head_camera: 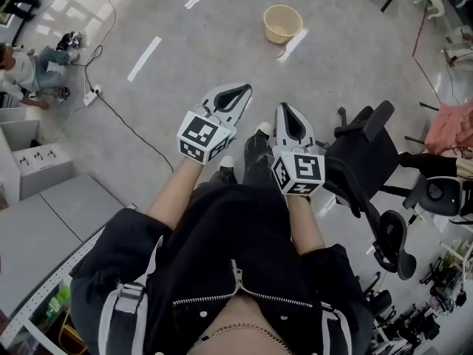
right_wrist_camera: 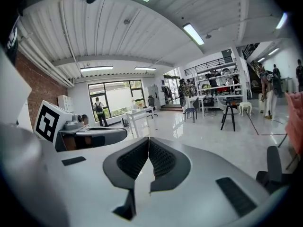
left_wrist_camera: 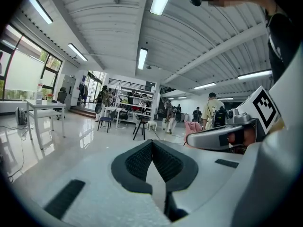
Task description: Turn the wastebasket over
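A cream-coloured wastebasket [head_camera: 282,23] stands upright with its mouth up on the grey floor, far ahead of me in the head view. My left gripper [head_camera: 242,89] is shut and empty, held out in front of my body. Beside it my right gripper [head_camera: 285,109] is also shut with nothing in it. Both are well short of the basket. In the left gripper view the left gripper [left_wrist_camera: 152,143] has its pads together, and the right gripper [right_wrist_camera: 148,140] looks the same in its own view. The basket shows in neither gripper view.
A black office chair [head_camera: 369,168] stands close on my right. A grey cabinet [head_camera: 33,161] and a cable with a power strip [head_camera: 92,95] lie to the left. White tape lines [head_camera: 144,58] mark the floor. People, tables and stools [left_wrist_camera: 139,126] stand farther off in the room.
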The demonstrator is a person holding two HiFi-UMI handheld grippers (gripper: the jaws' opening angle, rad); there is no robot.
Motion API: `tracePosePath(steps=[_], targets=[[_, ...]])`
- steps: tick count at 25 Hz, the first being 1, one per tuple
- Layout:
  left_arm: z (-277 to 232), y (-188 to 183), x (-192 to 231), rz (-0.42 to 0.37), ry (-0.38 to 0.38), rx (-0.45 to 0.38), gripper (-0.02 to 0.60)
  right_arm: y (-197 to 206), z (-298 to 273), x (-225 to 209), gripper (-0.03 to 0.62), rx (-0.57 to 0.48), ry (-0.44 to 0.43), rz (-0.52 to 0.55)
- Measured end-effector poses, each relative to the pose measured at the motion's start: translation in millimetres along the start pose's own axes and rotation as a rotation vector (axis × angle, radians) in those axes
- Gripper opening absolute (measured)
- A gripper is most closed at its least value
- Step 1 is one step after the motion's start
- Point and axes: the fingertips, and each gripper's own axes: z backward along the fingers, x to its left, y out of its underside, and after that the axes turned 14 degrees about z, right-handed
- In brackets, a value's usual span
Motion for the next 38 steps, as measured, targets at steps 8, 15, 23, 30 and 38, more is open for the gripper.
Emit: tracePosePath(steps=[8, 15, 23, 30, 38], targets=[[-96.7, -43.6, 6.4, -0.012, -0.006, -0.007, 0.005, -31.9, -50.1, -88.9, 0.011, -0.029, -0.007, -0.010], [-164.7, -57.4, 6.3, -0.034, -0.003, 0.027, 0.005, -44.6, -83.6, -157.1, 0.012, -0.027, -0.015, -0.015], [-206.3, -54.8, 11.9, -0.048, -0.010, 0.070, 0.005, -26.1, -106.3, -201.6, 0.012, 0.015, -0.022, -0.062], [-248.2, -61.9, 43.3, -0.027, 0.006, 0.093, 0.005, -19.8, -150.3, -220.6, 0.012, 0.066, -0.033, -0.071], [-312.2, -89.9, 101.3, -0.016, 0.072, 0.116, 0.005, -37.4, -229.9, -258.1, 0.012, 0.109, 0.011, -0.068]])
